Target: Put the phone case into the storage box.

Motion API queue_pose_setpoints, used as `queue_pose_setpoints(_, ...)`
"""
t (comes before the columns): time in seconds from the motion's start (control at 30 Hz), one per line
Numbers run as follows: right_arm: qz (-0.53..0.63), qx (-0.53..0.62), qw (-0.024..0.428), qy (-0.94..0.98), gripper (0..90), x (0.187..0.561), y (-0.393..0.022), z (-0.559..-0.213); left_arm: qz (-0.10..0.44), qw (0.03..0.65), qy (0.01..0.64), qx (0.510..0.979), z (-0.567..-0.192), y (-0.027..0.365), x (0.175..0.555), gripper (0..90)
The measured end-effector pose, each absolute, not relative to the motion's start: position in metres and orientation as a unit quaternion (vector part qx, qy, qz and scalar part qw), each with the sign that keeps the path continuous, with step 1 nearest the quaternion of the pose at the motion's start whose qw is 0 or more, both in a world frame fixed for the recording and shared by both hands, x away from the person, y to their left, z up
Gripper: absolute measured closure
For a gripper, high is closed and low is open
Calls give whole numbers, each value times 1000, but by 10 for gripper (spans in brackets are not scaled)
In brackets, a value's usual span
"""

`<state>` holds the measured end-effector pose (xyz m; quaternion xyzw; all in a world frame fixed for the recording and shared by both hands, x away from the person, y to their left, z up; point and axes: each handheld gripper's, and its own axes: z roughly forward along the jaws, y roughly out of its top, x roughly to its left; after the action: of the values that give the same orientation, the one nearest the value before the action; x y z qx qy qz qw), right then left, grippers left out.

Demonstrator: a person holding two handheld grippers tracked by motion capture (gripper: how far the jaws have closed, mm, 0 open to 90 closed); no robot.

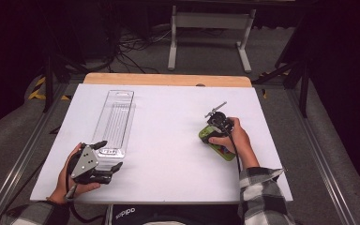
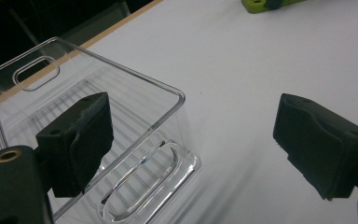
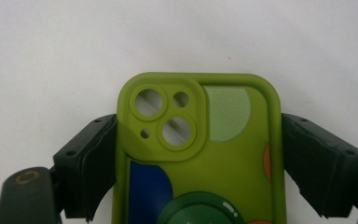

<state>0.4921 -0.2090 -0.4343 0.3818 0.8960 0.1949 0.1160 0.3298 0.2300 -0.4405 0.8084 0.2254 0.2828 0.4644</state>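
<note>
As seen, green phone case point(image 3: 200, 158) clamped between right tool point(image 3: 200, 163) jaws.

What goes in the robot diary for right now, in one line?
left gripper: open, by clear box | right gripper: jaws against green phone case sides | white table

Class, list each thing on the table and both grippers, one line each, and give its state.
Clear plastic box: empty, lying flat on the table.
Green phone case: lying flat, camera cut-outs up, between the right gripper's jaws.
Left gripper: open, one jaw over the box's end.
Right gripper: shut on the case's long sides.
</note>
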Motion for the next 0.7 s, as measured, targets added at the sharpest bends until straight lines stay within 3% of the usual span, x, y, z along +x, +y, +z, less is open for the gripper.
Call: queue_pose_setpoints(0.7,331,375,190,845,164,467,-220,-389,281,467,224,808,-440,231,330,127)
